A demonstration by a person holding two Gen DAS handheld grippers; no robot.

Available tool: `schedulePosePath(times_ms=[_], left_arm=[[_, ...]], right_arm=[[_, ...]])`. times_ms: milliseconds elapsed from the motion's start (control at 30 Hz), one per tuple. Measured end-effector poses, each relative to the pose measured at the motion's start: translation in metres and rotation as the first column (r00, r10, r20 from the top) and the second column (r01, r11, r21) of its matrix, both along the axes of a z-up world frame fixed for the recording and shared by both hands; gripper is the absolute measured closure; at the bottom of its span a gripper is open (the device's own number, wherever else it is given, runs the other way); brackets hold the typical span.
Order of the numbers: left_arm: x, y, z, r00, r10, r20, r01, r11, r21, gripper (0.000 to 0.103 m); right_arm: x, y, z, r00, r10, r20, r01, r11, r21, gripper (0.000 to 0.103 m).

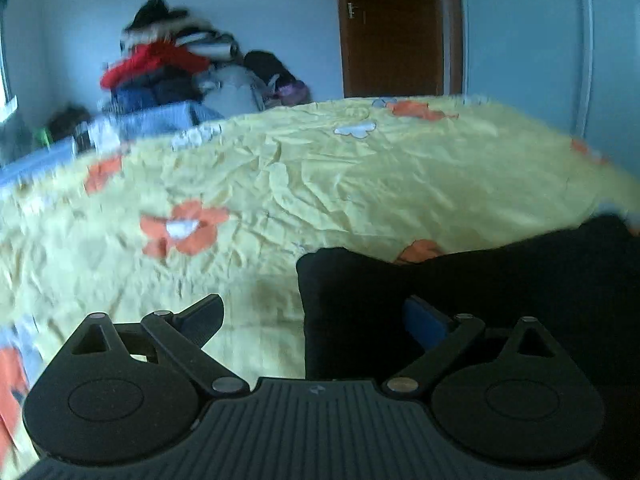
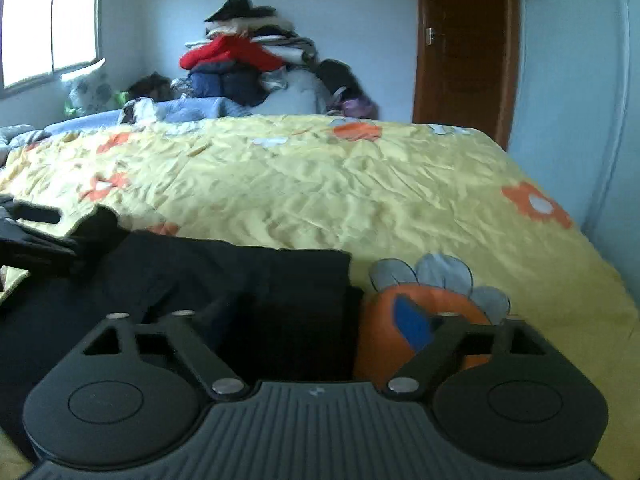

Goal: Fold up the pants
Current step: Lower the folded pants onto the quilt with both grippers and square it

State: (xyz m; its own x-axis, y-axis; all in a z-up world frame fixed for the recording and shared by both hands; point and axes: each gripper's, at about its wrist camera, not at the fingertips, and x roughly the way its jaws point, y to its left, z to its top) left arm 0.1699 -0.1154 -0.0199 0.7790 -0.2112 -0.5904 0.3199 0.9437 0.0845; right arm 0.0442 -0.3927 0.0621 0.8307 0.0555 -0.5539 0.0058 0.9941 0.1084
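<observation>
1. Left gripper [image 1: 316,318]: jaws spread wide, nothing pinched. Its left finger [image 1: 202,322] sits over bare bedspread; its right finger, w/ blue pad, sits over the black cloth.
2. Right gripper [image 2: 316,320]: jaws wide apart, nothing clamped. Its left finger is hard to make out against the dark cloth; its right finger, blue pad [image 2: 412,322], is over an orange flower print.
3. Pants [image 2: 224,288]: black, lying flat on the near part of the bed. In left wrist view they [image 1: 460,300] fill the near right, w/ a straight left edge running between the jaws. In right wrist view they fill the near left, right edge between the jaws.
4. Bedspread [image 1: 360,184]: yellow, creased, orange and pale-blue flowers; runs from the grippers to the far edge.
5. No containers in view. Beyond the far edge of the bed, a clothes pile [image 2: 240,64]: red piece in the middle, dark and blue ones under it, pale ones at its right.
6. Brown door [image 2: 464,40] far right, both views.
7. Only right wrist view shows the window [image 2: 50,28] far left, plus a dark blurred gripper part [image 2: 32,236] at the left edge, touching or just over the pants; can't tell which. Left wrist view is blurrier.
</observation>
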Motion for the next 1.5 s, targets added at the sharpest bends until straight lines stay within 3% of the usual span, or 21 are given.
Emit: schedulePosePath(times_ms=[67,167,267,333,433,600,800,833,867,900,933,1000,1033,1067,1133,1200,1367,1500], left_arm=[[-0.005,0.017,0.006,0.997,-0.036,-0.065,0.028,0.993,-0.111,0.005],[-0.013,0.044,0.007,0.972,-0.157,-0.174,0.095,0.943,-0.320,0.005],[-0.014,0.060,-0.005,0.903,-0.296,-0.311,0.121,0.870,-0.478,0.005],[-0.019,0.065,-0.010,0.891,-0.341,-0.300,0.147,0.841,-0.520,0.004],[-0.022,0.070,-0.015,0.883,-0.382,-0.274,0.178,0.811,-0.558,0.001],[-0.011,0.081,-0.031,0.874,-0.423,-0.237,0.149,0.699,-0.699,0.000],[0.000,0.054,-0.029,0.859,-0.453,-0.238,0.179,0.702,-0.689,0.003],[0.000,0.051,-0.028,0.863,-0.445,-0.240,0.170,0.703,-0.690,0.004],[-0.002,0.048,-0.028,0.867,-0.436,-0.241,0.162,0.706,-0.690,0.007],[-0.005,0.045,-0.028,0.874,-0.422,-0.240,0.160,0.717,-0.679,0.022],[-0.008,0.044,-0.027,0.885,-0.400,-0.238,0.159,0.740,-0.654,0.045],[-0.012,0.047,-0.028,0.909,-0.339,-0.243,0.138,0.794,-0.593,0.076],[-0.011,0.054,-0.031,0.908,-0.336,-0.250,0.120,0.780,-0.614,0.080],[-0.010,0.062,-0.034,0.907,-0.329,-0.261,0.084,0.751,-0.655,0.082],[-0.013,0.069,-0.035,0.914,-0.315,-0.255,0.065,0.736,-0.674,0.086],[-0.020,0.072,-0.030,0.928,-0.299,-0.225,0.082,0.749,-0.658,0.087],[-0.029,0.093,-0.001,0.955,-0.268,-0.131,0.123,0.754,-0.645,0.089],[-0.022,0.121,0.025,0.979,-0.196,-0.060,0.120,0.786,-0.606,0.089]], right_arm=[[-0.006,-0.017,0.003,0.999,-0.039,0.005,0.038,0.994,0.107,0.013],[-0.019,-0.050,0.006,0.996,-0.090,0.008,0.085,0.962,0.260,0.013],[-0.023,-0.088,-0.005,1.000,0.024,-0.016,-0.012,0.853,0.522,0.013],[-0.022,-0.102,-0.018,0.994,0.104,-0.047,-0.051,0.774,0.632,0.013],[-0.023,-0.106,-0.024,0.979,0.191,-0.072,-0.099,0.753,0.650,0.013],[-0.013,-0.084,-0.023,0.928,0.371,-0.047,-0.250,0.709,0.659,0.011],[0.009,-0.066,-0.022,0.920,0.390,-0.030,-0.275,0.701,0.658,0.012],[0.012,-0.063,-0.022,0.921,0.388,-0.032,-0.275,0.708,0.650,0.015],[0.015,-0.058,-0.023,0.922,0.385,-0.035,-0.274,0.717,0.641,0.027],[0.017,-0.053,-0.023,0.929,0.367,-0.047,-0.257,0.733,0.630,0.038],[0.017,-0.051,-0.023,0.939,0.337,-0.070,-0.225,0.756,0.614,0.064],[0.016,-0.053,-0.027,0.949,0.303,-0.088,-0.185,0.760,0.623,0.067],[0.013,-0.054,-0.028,0.952,0.294,-0.089,-0.173,0.753,0.635,0.068],[0.009,-0.053,-0.027,0.954,0.287,-0.091,-0.165,0.751,0.639,0.069],[0.006,-0.049,-0.023,0.957,0.277,-0.085,-0.162,0.753,0.638,0.070],[0.003,-0.043,-0.015,0.961,0.271,-0.056,-0.171,0.740,0.651,0.070],[0.007,-0.025,0.014,0.955,0.296,0.023,-0.239,0.721,0.650,0.071],[0.028,0.003,0.031,0.937,0.342,0.075,-0.308,0.705,0.638,0.071]])
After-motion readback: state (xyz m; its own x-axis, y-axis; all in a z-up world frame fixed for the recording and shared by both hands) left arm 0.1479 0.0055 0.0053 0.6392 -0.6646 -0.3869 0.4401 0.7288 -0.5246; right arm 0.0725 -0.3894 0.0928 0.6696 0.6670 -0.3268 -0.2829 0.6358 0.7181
